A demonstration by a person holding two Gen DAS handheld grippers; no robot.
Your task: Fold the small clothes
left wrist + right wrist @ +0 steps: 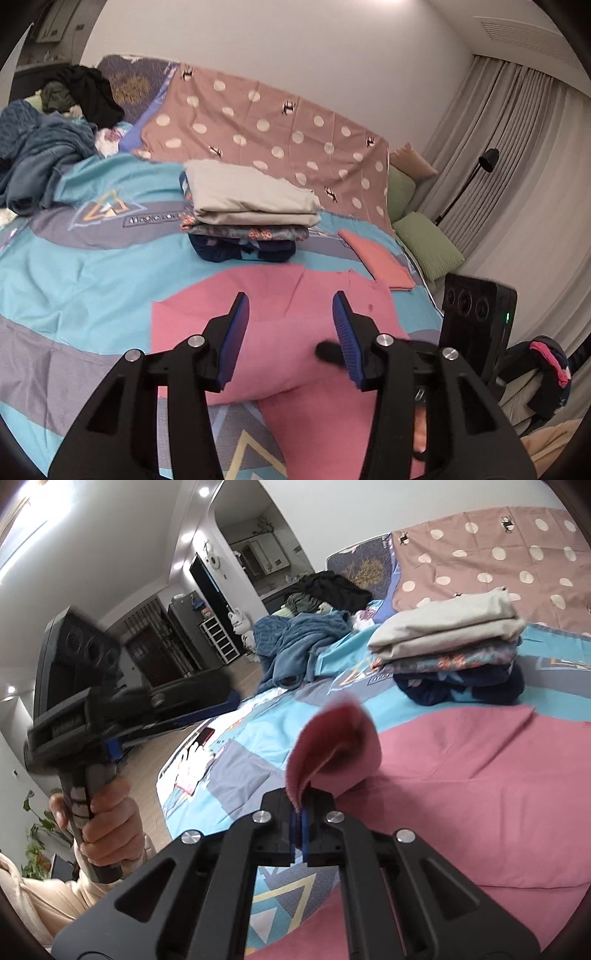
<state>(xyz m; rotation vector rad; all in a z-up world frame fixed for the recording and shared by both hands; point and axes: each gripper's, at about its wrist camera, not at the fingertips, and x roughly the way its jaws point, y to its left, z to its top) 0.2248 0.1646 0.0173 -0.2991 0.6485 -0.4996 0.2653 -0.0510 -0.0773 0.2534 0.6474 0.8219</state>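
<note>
Two grippers: both seen, one in each hand.
Left gripper [290, 328]: jaws wide apart, nothing between them. It hangs just above the pink cloth. Blue pads [236, 339] face each other.
Left gripper, other view: seen from the side [236, 698], blurry, up over the bed edge. The left hand [105, 823] grips its handle.
Right gripper [300, 805]: jaws pressed together on an edge of the pink cloth. The pinched bit sticks up & curls over like a little flap.
Pink cloth [280, 332]: lies spread on the bed, near side, w/ a crease down the middle. In the right wrist view it fills the lower right [461, 794].
Bed cover [85, 280]: teal & grey w/ triangle shapes. Pink cloth rests on it.
Folded pile [251, 206]: sits on the bed just past the pink cloth. Beige on top, flowery one under it, dark blue at the bottom. Also seen in the right wrist view [450, 646].
Orange cloth [376, 258]: folded flat, to the right of the pile, apart from it.
Messy heap [40, 158]: blue & black clothes, far left of the bed, not folded.
Dotted sheet [266, 125]: brown-pink w/ white dots, behind the pile.
Green pillows [428, 247]: at the far right edge of the bed, near the curtain.
</note>
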